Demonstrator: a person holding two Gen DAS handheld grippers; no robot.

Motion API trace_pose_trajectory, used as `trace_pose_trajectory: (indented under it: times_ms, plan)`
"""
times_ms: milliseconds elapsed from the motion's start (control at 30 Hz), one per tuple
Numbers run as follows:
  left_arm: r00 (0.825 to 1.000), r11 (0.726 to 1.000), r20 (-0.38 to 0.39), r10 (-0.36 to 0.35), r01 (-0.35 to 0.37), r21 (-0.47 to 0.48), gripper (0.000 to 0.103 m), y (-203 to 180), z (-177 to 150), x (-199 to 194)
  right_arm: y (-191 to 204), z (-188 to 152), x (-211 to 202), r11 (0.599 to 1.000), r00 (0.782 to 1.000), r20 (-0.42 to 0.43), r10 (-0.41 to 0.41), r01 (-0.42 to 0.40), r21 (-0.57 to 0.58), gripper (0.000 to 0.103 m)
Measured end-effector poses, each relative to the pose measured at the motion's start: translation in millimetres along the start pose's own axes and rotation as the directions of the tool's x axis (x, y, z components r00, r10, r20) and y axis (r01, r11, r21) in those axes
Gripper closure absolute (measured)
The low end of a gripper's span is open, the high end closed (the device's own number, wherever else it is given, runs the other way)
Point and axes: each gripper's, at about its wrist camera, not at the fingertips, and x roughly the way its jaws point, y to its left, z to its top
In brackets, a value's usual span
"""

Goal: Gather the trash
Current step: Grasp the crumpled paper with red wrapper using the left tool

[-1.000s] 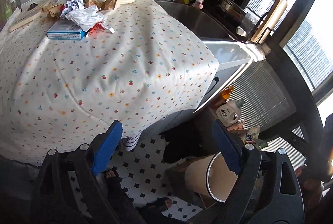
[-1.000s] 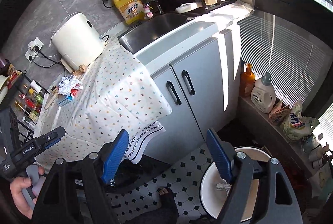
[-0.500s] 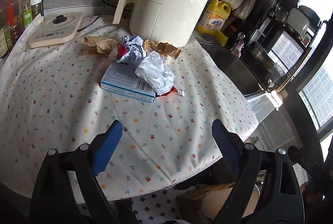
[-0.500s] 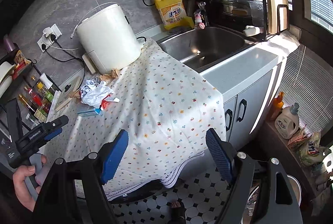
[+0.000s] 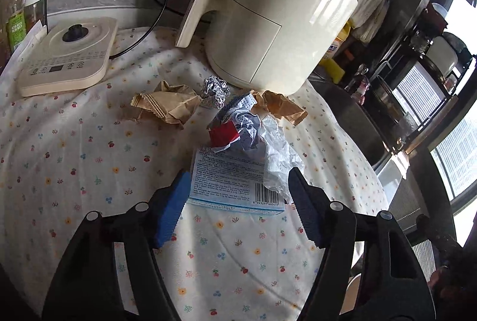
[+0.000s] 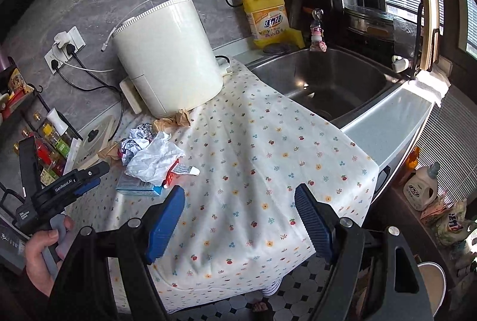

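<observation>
The trash lies in one heap on the flower-print cloth (image 5: 89, 160) covering the tabletop, just in front of the cream air fryer (image 5: 280, 22). The heap comprises a flat blue-and-white carton (image 5: 229, 177), a crumpled white paper (image 5: 277, 154) lying over the carton's right side, a red-and-printed wrapper (image 5: 229, 130) on its far edge, a ball of foil (image 5: 216, 89), and two brown paper bags (image 5: 167, 106) to the left and right of the foil.

Left gripper (image 5: 238, 201): the blue fingers have just been closing and now stand partly open, one on each side of the carton's near end. The left finger sits beside the carton's left edge; the right finger is at the hem of the white paper. Pad contact with the carton cannot be confirmed; nothing is lifted.

Right gripper (image 6: 238, 219): fingers wide open and empty, held over the near right part of the cloth, well apart from the heap. A hand (image 6: 44, 246) grips the left tool's handle.

A sink (image 6: 328, 82) lies to the right of the cloth; a cream control base (image 5: 65, 58) sits at far left.
</observation>
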Motion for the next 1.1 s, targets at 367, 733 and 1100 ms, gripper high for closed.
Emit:
trace_pose_trajectory:
  times_ms: [367,733,1100]
  plan:
    - [0.998,0.999,-0.039,-0.047,0.047,0.008,0.038,11.5,33.2,44.8,28.8,12.0,23.9,1.000,1.000,-0.005,-0.012,0.012,-0.011,0.028]
    - [0.992,0.997,-0.095,-0.079,0.079,-0.004,0.060,13.3,43.4,87.8,32.3,15.6,34.7,0.998,0.998,-0.027,-0.059,0.059,-0.017,0.028]
    - [0.998,0.997,0.025,-0.064,0.065,-0.032,0.065,36.6,38.7,18.2,85.9,19.4,67.0,0.990,0.996,-0.073,0.055,-0.064,-0.123,0.028]
